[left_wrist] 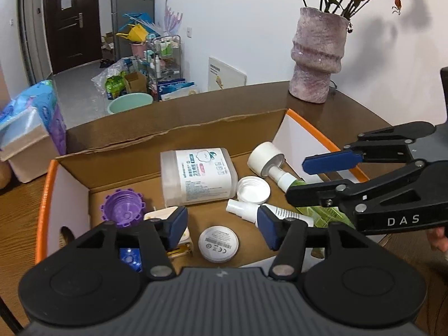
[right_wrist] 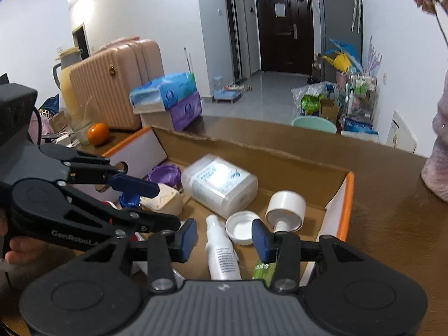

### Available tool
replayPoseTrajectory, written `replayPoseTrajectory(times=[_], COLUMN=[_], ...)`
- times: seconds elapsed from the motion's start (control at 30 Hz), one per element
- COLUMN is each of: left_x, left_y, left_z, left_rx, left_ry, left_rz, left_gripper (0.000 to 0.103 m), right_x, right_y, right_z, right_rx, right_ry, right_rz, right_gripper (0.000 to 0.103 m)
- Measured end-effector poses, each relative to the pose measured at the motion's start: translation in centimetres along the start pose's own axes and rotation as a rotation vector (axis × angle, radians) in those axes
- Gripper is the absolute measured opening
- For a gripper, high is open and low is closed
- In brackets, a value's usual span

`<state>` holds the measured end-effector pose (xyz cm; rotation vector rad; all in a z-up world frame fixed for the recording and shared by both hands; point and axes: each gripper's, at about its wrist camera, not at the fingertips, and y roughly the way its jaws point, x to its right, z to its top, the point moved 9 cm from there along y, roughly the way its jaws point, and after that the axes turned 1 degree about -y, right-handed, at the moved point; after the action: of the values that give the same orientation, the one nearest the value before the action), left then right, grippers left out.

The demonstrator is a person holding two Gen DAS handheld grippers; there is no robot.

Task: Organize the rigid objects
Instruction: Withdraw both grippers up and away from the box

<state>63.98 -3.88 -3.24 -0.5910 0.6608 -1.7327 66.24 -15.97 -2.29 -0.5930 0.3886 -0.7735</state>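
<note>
An open cardboard box with orange-edged flaps holds several rigid items: a clear wipes canister, a purple cap, a white lid, a round white disc, a small white spray bottle, a green bottle with a large white cap. My left gripper is open and empty above the box's near left. My right gripper is open and empty above the spray bottle.
A pink ribbed vase with dried flowers stands on the dark wooden table behind the box. Tissue packs, an orange and a pink suitcase sit to the left. Floor clutter lies beyond.
</note>
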Motion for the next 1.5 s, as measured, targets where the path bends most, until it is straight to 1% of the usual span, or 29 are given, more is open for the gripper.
replayPoseTrajectory(times=[0.03, 0.07, 0.1, 0.13, 0.17, 0.2, 0.23, 0.27, 0.33, 0.4, 0.47, 0.5, 0.57, 0.6, 0.7, 0.77, 0.87, 0.93, 1.0, 1.13, 1.2, 1.33, 1.43, 1.5], left_x=[0.0, -0.1, -0.1, -0.1, -0.1, -0.1, -0.2, -0.2, -0.2, -0.1, 0.1, 0.3, 0.5, 0.7, 0.9, 0.9, 0.6, 0.3, -0.1, -0.6, -0.6, -0.1, -0.1, 0.3], left_y=[-0.5, -1.1, -1.7, -2.3, -2.8, -3.4, -4.0, -4.7, -6.3, -8.2, -10.6, -11.7, -13.9, -14.9, -17.6, -18.6, -19.5, -20.0, -20.4, -21.3, -21.8, -23.4, -24.6, -25.6], left_z=[0.1, 0.3, 0.5, 0.7, 0.7, 0.7, 0.7, 0.6, 0.6, 0.4, 0.3, 0.2, -0.1, -0.2, -1.1, -2.0, -3.4, -4.1, -4.8, -6.2, -7.0, -8.6, -10.0, -11.0], left_rx=[0.006, 0.018, 0.035, 0.049, 0.057, 0.062, 0.069, 0.077, 0.102, 0.136, 0.194, 0.220, 0.268, 0.295, 0.406, 0.463, 0.513, 0.563, 0.605, 0.652, 0.664, 0.670, 0.665, 0.663], left_ry=[-0.001, -0.004, -0.011, -0.015, -0.018, -0.024, -0.035, -0.045, -0.047, -0.044, -0.035, -0.028, -0.014, -0.008, 0.019, 0.015, -0.001, 0.000, -0.024, -0.069, -0.074, -0.048, -0.066, -0.068], left_rz=[0.006, 0.015, 0.029, 0.044, 0.056, 0.067, 0.078, 0.091, 0.121, 0.149, 0.175, 0.189, 0.211, 0.219, 0.271, 0.290, 0.305, 0.329, 0.344, 0.337, 0.348, 0.354, 0.345, 0.326], left_gripper=[0.059, 0.067, 0.078, 0.081, 0.081, 0.082, 0.084, 0.086, 0.090, 0.099, 0.103, 0.103, 0.103, 0.103, 0.103, 0.103, 0.103, 0.103, 0.103, 0.103, 0.103, 0.103, 0.103, 0.103], right_x=[0.0, 0.0, -0.1, -0.2, -0.4, -0.7, -0.9, -1.1, -1.5, -1.9, -2.4, -2.7, -3.4, -3.7, -5.3, -6.2, -7.5, -8.1, -8.5, -9.3, -9.8, -10.9, -11.9, -12.7], right_y=[-0.2, -0.5, -0.8, -1.1, -1.5, -2.0, -2.5, -3.3, -5.1, -7.2, -9.0, -9.9, -11.6, -12.5, -14.9, -15.9, -16.5, -16.7, -16.9, -17.1, -17.4, -18.4, -19.1, -19.7], right_z=[0.2, 0.3, 0.4, 0.5, 0.7, 0.8, 1.0, 1.3, 1.7, 2.0, 2.3, 2.4, 2.6, 2.7, 2.6, 2.1, 1.0, 0.3, -0.6, -2.5, -3.2, -4.6, -5.6, -6.2], right_rx=[0.004, 0.006, 0.006, 0.003, 0.001, 0.003, 0.008, 0.021, 0.051, 0.072, 0.093, 0.105, 0.129, 0.148, 0.247, 0.299, 0.348, 0.375, 0.404, 0.427, 0.453, 0.520, 0.537, 0.548], right_ry=[0.001, 0.005, 0.009, 0.007, 0.000, -0.010, -0.023, -0.032, -0.031, -0.025, -0.028, -0.031, -0.038, -0.039, -0.051, -0.049, -0.044, -0.039, -0.007, 0.063, 0.071, 0.053, 0.066, 0.084], right_rz=[-0.004, -0.007, -0.010, -0.016, -0.024, -0.033, -0.049, -0.066, -0.091, -0.107, -0.139, -0.160, -0.199, -0.216, -0.229, -0.249, -0.295, -0.321, -0.348, -0.381, -0.398, -0.448, -0.445, -0.444], right_gripper=[0.043, 0.043, 0.043, 0.045, 0.053, 0.059, 0.070, 0.079, 0.082, 0.085, 0.089, 0.089, 0.095, 0.096, 0.103, 0.103, 0.103, 0.103, 0.103, 0.103, 0.103, 0.103, 0.103, 0.103])
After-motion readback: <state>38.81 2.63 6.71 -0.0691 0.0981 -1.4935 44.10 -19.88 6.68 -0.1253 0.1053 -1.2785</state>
